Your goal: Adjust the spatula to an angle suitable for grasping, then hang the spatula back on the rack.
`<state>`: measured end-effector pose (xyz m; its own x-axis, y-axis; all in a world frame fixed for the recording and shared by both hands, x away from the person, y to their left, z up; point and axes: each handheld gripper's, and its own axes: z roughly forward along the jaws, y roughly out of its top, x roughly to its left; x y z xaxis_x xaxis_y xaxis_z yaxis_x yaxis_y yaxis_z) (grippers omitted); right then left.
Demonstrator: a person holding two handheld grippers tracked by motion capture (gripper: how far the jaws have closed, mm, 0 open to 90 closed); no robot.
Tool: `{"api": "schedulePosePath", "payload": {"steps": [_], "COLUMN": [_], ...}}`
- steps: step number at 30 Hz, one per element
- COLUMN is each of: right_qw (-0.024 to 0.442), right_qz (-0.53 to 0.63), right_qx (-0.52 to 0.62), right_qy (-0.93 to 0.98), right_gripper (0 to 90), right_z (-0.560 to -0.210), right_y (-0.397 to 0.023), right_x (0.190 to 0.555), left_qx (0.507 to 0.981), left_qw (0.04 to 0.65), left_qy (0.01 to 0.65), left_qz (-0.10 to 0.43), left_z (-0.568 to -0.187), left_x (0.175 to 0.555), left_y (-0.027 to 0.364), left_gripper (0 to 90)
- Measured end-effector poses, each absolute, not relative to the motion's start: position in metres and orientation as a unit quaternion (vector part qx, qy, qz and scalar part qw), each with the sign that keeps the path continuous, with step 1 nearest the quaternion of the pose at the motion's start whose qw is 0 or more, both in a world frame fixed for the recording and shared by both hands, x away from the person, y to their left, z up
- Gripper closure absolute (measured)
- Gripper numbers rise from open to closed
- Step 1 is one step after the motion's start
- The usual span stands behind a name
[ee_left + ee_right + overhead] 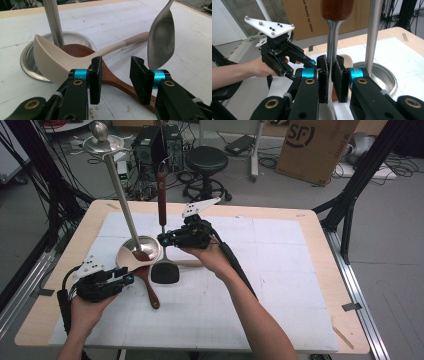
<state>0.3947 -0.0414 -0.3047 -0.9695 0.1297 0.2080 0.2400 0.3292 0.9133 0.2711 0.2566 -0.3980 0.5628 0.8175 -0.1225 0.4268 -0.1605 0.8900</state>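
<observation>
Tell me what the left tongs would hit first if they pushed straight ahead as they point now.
Likely the wooden spoon's handle, which passes between the open left tongs. Just beyond lie the cream spoon and the metal stand's base. Depth is hard to judge here.

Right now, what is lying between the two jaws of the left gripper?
The wooden spoon's brown handle passes between the open jaws of the left gripper without touching either pad, as the left gripper view shows.

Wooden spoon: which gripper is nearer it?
Left. The left gripper has its open jaws either side of the wooden spoon handle; the right gripper is up beside the stand pole, shut on the spatula.
</observation>
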Motion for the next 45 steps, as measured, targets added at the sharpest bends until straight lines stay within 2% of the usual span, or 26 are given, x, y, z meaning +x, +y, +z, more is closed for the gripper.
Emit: {"api": "schedulePosePath", "payload": {"steps": [14,45], "right_qw": [0.051,0.038], "right_qz": [-0.565,-0.551], "right_qx": [-0.091,-0.037], "right_qy": [-0.818,-0.833], "right_gripper": [83.6,83.6], "right_z": [-0.294,-0.267], "right_y": [-0.017,0.033], "right_x": [0.405,0.414], "left_qx": [0.727,0.725], "left_qw": [0.489,0.486], "left_qy": [0.437,0.441], "left_qz": [0.204,0.209], "left_z": [-0.400,-0.401], "left_x": [0.272,0.270], "left_y": [0.266,0.270], "left_gripper": [58.5,56.2]}}
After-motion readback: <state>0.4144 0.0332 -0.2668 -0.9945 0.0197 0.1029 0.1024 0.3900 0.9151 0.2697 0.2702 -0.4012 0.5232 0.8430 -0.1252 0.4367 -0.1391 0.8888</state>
